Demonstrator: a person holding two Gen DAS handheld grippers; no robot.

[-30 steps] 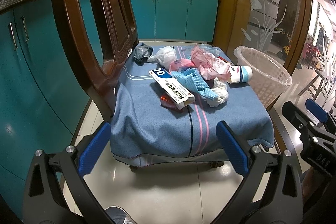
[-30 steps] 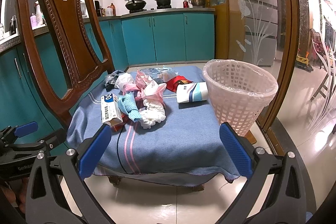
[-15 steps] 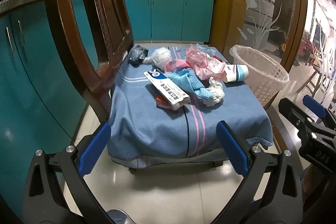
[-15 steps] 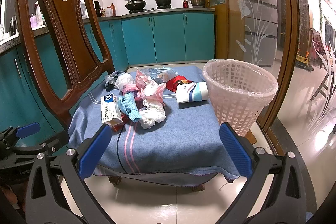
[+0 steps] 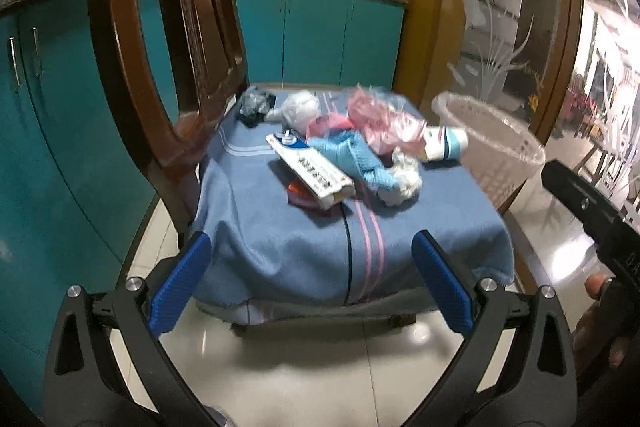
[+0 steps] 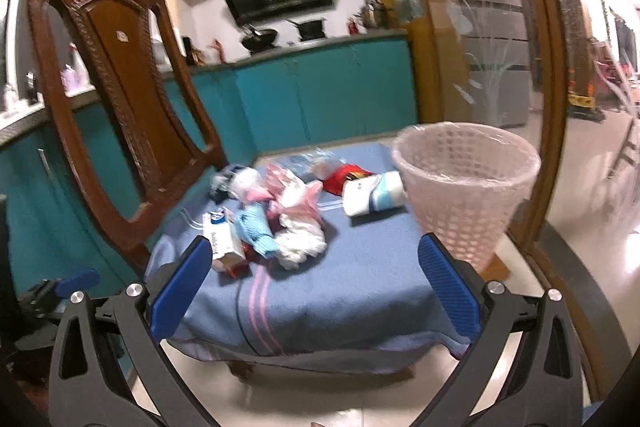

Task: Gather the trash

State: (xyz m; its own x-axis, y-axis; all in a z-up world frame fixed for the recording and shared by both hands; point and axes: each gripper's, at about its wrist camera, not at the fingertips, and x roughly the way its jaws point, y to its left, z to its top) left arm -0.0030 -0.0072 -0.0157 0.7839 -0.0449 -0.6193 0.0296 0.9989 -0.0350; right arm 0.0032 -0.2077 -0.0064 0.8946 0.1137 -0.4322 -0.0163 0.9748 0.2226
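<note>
I am holding both tools short of the carved dark wooden chair (image 6: 120, 99), facing its seat from the front. The seat is wearing a blue woven cloth with pink and dark stripes (image 5: 304, 243), and the trash is lying in a loose heap toward the back and middle of it.

The left gripper (image 5: 312, 281) is hanging with its blue-padded jaws spread wide and nothing between them, level with the front drape of the cloth. Straight ahead of it a long white cardboard box with blue print (image 5: 310, 175) is lying slantwise on top of a flat red wrapper (image 5: 298, 195). Just beside the box a light blue knitted rag (image 5: 354, 163) is touching a crumpled white tissue wad (image 5: 402, 183). Behind those a crinkled pink plastic bag (image 5: 380, 125) is sitting, and a white paper cup with blue bands (image 5: 444, 145) is lying on its side at the seat's right edge. At the back corner, near the chair back, a dark crumpled bag (image 5: 254, 105) and a white plastic bag (image 5: 298, 109) are resting side by side.

The right gripper (image 6: 314, 285) is likewise released, jaws wide apart and holding nothing. The pale pink lattice wastebasket with a clear liner (image 6: 466, 187) is standing just beside the chair on the right, its rim close to the tipped cup. Motion blur is softening both views.
</note>
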